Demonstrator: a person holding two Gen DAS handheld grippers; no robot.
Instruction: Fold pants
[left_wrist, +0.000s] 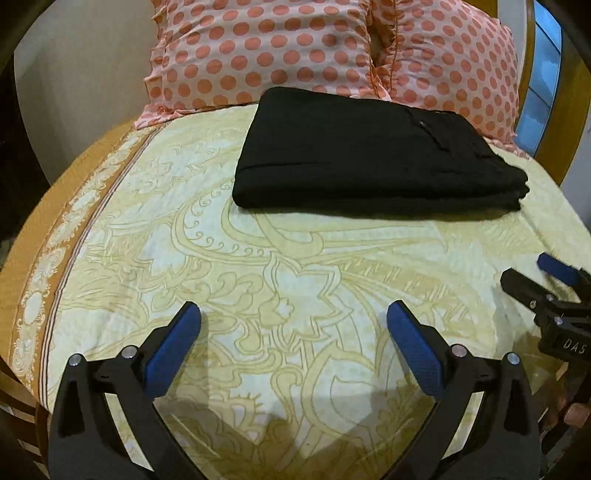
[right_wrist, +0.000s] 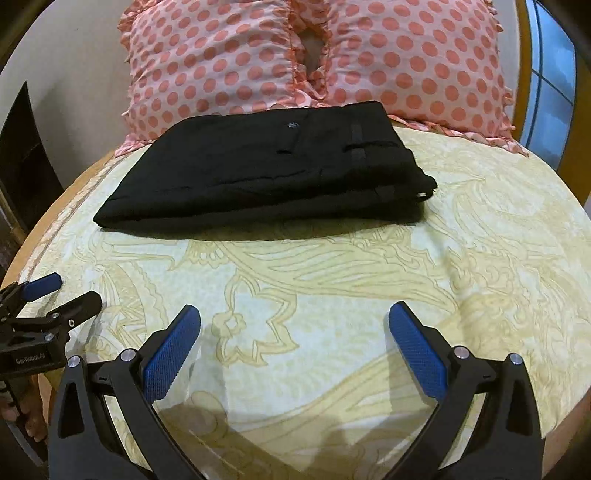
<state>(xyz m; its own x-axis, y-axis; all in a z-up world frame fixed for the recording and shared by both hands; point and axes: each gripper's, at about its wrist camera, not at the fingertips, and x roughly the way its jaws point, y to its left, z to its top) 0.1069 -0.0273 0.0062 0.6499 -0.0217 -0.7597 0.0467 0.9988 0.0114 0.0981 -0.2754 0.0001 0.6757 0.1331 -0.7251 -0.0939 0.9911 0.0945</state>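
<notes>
The black pants (left_wrist: 373, 155) lie folded into a flat rectangle on the bed, just in front of the pillows; they also show in the right wrist view (right_wrist: 266, 170), with a button and belt loops on top. My left gripper (left_wrist: 293, 314) is open and empty, held above the sheet well short of the pants. My right gripper (right_wrist: 294, 314) is open and empty too, at the same distance. Each gripper shows at the edge of the other's view: the right one (left_wrist: 532, 273) and the left one (right_wrist: 74, 291).
The bed has a cream sheet (left_wrist: 295, 280) with a yellow floral pattern and an orange border (left_wrist: 55, 229) at the left. Two pink polka-dot pillows (right_wrist: 229, 62) (right_wrist: 424, 62) lean at the head. A wooden frame and window (right_wrist: 550, 74) stand at the right.
</notes>
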